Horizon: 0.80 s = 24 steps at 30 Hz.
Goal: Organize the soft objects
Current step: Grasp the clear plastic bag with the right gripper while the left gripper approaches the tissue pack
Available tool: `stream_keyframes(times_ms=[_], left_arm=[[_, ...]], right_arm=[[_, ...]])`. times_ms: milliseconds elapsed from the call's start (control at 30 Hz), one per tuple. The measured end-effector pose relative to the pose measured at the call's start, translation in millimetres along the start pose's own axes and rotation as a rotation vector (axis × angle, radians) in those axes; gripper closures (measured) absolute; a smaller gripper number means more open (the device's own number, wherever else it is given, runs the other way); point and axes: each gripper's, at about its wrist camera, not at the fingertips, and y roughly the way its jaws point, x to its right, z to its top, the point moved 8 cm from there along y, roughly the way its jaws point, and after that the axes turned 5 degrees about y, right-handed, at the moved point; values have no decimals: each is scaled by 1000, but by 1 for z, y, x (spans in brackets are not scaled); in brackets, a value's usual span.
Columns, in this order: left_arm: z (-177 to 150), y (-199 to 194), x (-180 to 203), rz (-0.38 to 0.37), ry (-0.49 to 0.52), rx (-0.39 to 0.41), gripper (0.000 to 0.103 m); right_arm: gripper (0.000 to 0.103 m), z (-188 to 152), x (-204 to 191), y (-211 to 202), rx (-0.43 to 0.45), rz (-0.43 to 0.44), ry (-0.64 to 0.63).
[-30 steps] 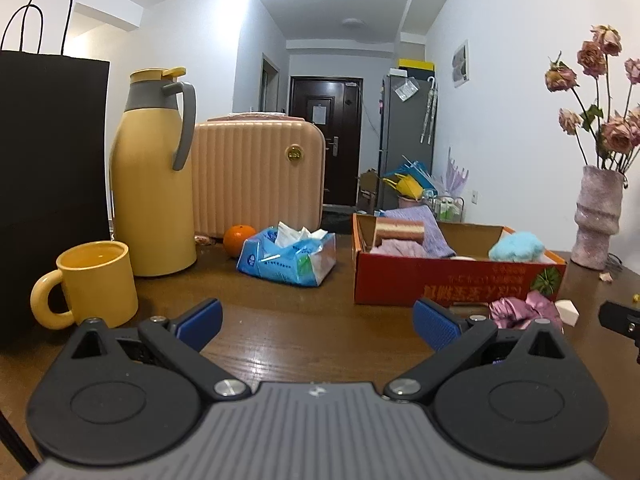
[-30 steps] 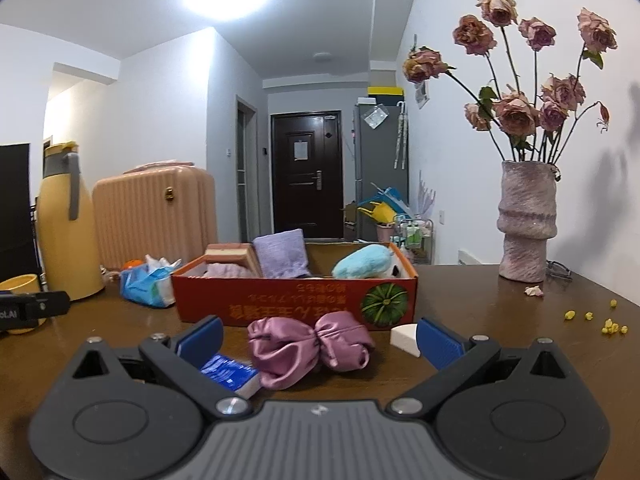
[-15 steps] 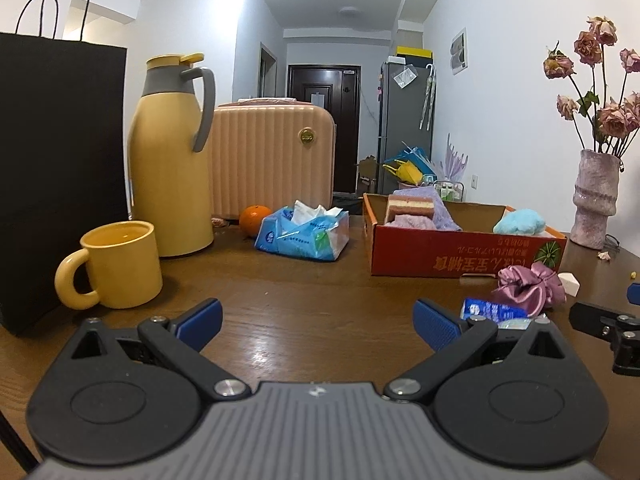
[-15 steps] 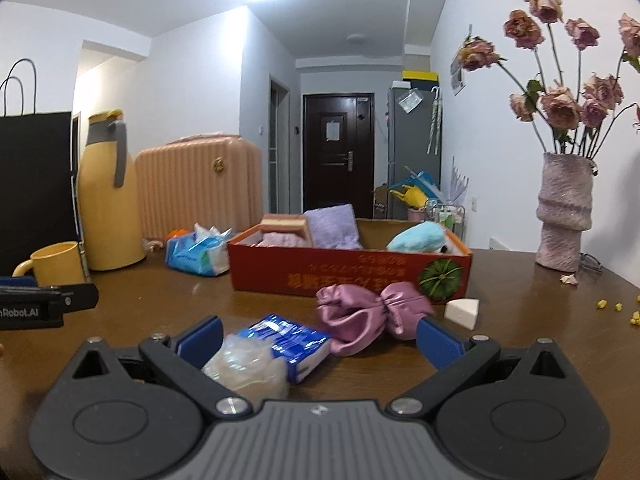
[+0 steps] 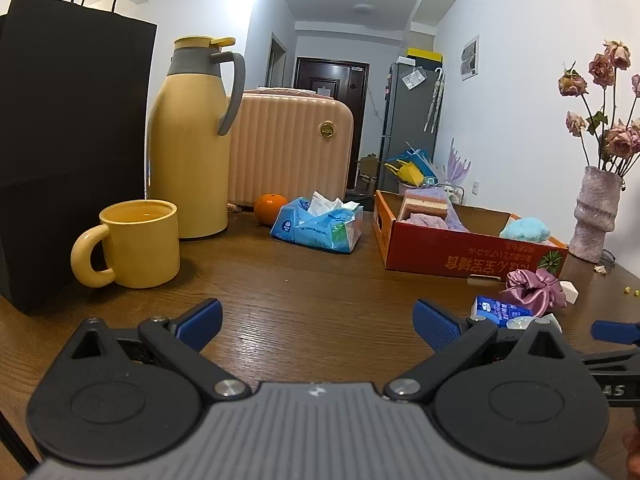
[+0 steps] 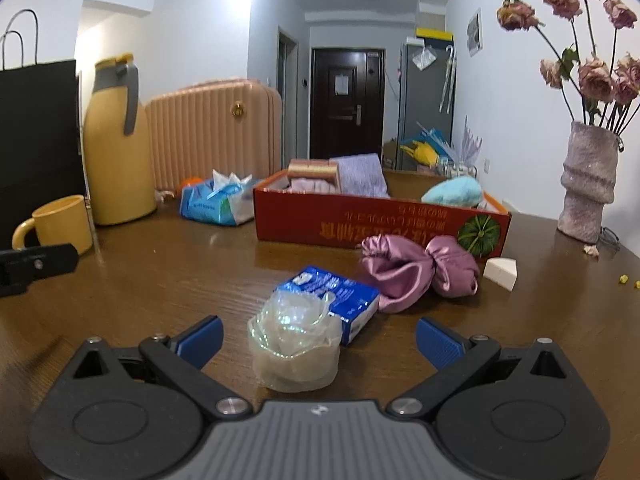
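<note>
A crumpled clear plastic wrapper (image 6: 295,347) lay on the brown wooden table (image 6: 168,280), right in front of the right gripper (image 6: 318,334) and between its two blue-tipped fingers (image 6: 200,336), which stood wide apart and touched nothing. Just beyond the wrapper, touching it, sat a small blue and white tissue pack (image 6: 340,292), and to the right of that a shiny purple satin scrunchie (image 6: 416,270). A white wedge-shaped makeup sponge (image 6: 500,270) lay near the scrunchie's right end.

Farther back stood a shallow red cardboard box (image 6: 380,226) with a pumpkin picture on its front. Inside it were a striped layered sponge (image 6: 314,168) and a lilac folded cloth (image 6: 362,178) at the left, and a fluffy light blue soft piece (image 6: 454,192) at the right.

The left gripper (image 5: 318,320) hovered low over bare table to the left of these things, its fingers (image 5: 202,318) also wide and empty.

To the left of the box lay a blue soft tissue packet (image 5: 318,228) with white tissue sticking out, and beside it an orange (image 5: 270,208). Farther left stood a tall yellow thermos jug (image 5: 192,140) with a grey handle, a yellow ceramic mug (image 5: 136,246), and a black paper bag (image 5: 68,128). A ribbed peach suitcase (image 5: 288,148) stood behind the jug. At the far right a pale pink textured vase (image 6: 586,184) held dried roses (image 6: 592,76).
</note>
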Motion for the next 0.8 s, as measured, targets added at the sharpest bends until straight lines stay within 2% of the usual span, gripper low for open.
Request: stream_keyframes(times_ms=[133, 233, 333, 367, 433, 567, 800], left_arm=[[0, -1, 1, -9, 1, 2, 0], [0, 0, 1, -10, -1, -3, 0], [-1, 0, 1, -12, -1, -4, 0], [-1, 0, 2, -13, -1, -3, 0], [0, 0, 2, -14, -1, -2, 0], [-1, 0, 2, -13, -1, -3, 0], [-2, 1, 2, -11, -2, -8, 0]], right_arm=[[10, -4, -4, 10, -46, 4, 0], [19, -6, -6, 15, -66, 8, -7], [41, -9, -9, 20, -93, 19, -14], [54, -9, -9, 21, -102, 23, -15], [63, -12, -10, 23, -120, 37, -11], [68, -11, -11, 22, -113, 43, -17], [68, -7, -9, 17, -92, 50, -9]])
